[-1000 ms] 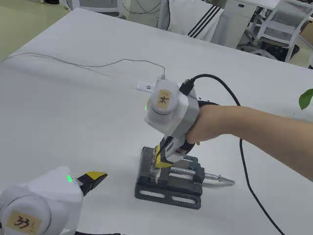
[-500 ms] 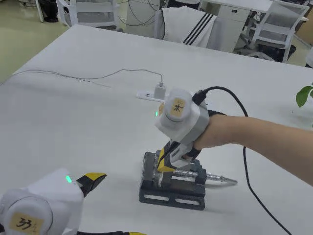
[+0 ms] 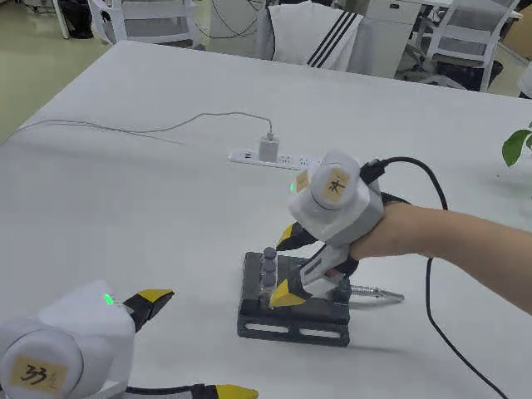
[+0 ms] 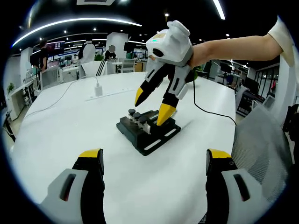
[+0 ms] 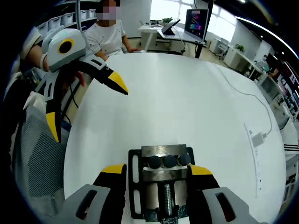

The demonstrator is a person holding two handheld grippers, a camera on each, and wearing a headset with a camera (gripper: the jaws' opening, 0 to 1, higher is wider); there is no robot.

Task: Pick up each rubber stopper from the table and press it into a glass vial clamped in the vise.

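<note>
Stoppers [image 5: 169,161] are what I care about. Nearest me, my left claw [image 3: 195,342] is wide open and holds nothing. Farther on, three dark stoppers sit in a row on the vials [image 3: 266,285] in the vise [image 3: 291,320]. My right claw [image 4: 151,107] hangs just above them, wide open too, and empty. I cannot tell if they are pushed all the way in. I would come straight down and press softly, so the glass does not crack. The desk [image 3: 125,191] is white and smooth. Beyond lie a plug strip [image 3: 270,156] and chairs [image 3: 145,17].
</note>
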